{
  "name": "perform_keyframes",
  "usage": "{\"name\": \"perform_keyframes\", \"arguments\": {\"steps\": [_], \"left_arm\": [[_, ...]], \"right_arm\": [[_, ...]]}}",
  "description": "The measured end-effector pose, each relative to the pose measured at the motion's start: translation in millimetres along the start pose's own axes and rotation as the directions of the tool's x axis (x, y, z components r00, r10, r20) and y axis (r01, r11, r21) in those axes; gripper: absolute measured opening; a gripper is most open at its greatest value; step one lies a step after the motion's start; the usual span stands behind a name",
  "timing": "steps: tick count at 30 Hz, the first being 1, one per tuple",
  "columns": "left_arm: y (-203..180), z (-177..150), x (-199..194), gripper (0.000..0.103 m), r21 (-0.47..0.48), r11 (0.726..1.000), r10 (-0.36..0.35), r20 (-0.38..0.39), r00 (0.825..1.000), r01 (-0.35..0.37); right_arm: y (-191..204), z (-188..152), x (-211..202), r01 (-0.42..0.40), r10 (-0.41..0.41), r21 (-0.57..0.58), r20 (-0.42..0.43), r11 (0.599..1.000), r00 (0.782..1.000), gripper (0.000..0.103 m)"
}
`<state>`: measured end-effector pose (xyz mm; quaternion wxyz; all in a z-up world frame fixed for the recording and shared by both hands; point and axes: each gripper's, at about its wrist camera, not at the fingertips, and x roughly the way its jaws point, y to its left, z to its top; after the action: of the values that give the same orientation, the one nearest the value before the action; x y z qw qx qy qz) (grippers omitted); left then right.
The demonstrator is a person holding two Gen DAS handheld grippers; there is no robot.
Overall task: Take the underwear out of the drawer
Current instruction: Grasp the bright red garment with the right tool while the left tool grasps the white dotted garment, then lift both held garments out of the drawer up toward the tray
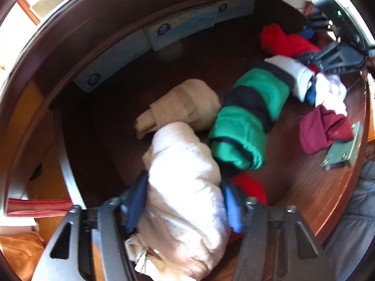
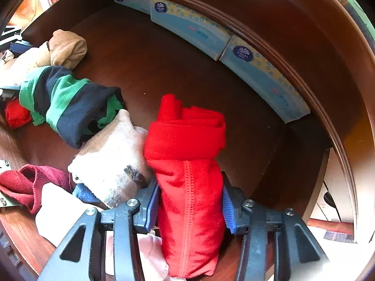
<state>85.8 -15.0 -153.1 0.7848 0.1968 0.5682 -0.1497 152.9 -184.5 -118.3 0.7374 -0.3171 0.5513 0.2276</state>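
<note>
In the left wrist view my left gripper (image 1: 185, 201) is shut on a rolled pale pink underwear (image 1: 185, 182) over the dark wooden drawer (image 1: 140, 70). In the right wrist view my right gripper (image 2: 189, 201) is shut on a rolled red underwear (image 2: 187, 164); that roll also shows in the left wrist view (image 1: 283, 39), with the right gripper (image 1: 332, 58) at the drawer's right end. A green and navy striped roll (image 1: 248, 114) (image 2: 68, 103), a beige roll (image 1: 182, 105) (image 2: 66, 48) and a white roll (image 2: 112, 154) lie between them.
Several blue tissue packs (image 1: 178, 28) (image 2: 234, 53) line the drawer's back wall. A maroon cloth (image 1: 323, 128) (image 2: 30, 182), a white cloth (image 1: 332, 93) and a small red piece (image 2: 16, 113) lie near the drawer's front edge. A metal hinge plate (image 1: 344, 149) sits on the front rail.
</note>
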Motion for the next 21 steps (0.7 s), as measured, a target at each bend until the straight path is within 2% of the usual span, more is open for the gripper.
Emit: {"name": "perform_keyframes", "arguments": {"steps": [2, 6, 8, 11, 14, 21], "left_arm": [[0.9, -3.6, -2.2, 0.045, -0.005, 1.000, 0.007, 0.016, 1.000, -0.007], [2.0, -8.8, -5.7, 0.031, -0.038, 0.999, 0.023, 0.056, 0.998, -0.021], [3.0, -11.0, -10.0, 0.030, -0.071, 0.998, 0.006, 0.089, 0.996, 0.000], [4.5, -13.9, -16.7, 0.028, -0.122, 0.992, -0.005, 0.148, 0.989, 0.023], [8.8, -14.6, -25.8, 0.028, -0.180, 0.983, -0.005, 0.207, 0.978, 0.043], [19.7, -22.9, -44.5, 0.028, -0.298, 0.951, 0.021, 0.331, 0.943, 0.083]], "right_arm": [[1.4, -2.0, -2.4, 0.036, -0.036, -0.012, -0.005, 0.999, 0.999, 0.046], [8.7, -7.4, -12.8, 0.029, -0.029, -0.013, 0.007, 0.999, 1.000, 0.045], [9.8, -10.0, -16.0, 0.018, -0.018, -0.009, 0.014, 1.000, 1.000, 0.045], [3.0, -15.6, -18.1, -0.046, 0.044, 0.050, 0.044, 0.998, 0.998, 0.044], [-8.6, -19.9, -27.3, -0.081, 0.072, 0.108, 0.088, 0.991, 0.994, 0.044], [-17.9, -32.6, -44.7, -0.094, 0.068, 0.147, 0.174, 0.985, 0.982, 0.043]]}}
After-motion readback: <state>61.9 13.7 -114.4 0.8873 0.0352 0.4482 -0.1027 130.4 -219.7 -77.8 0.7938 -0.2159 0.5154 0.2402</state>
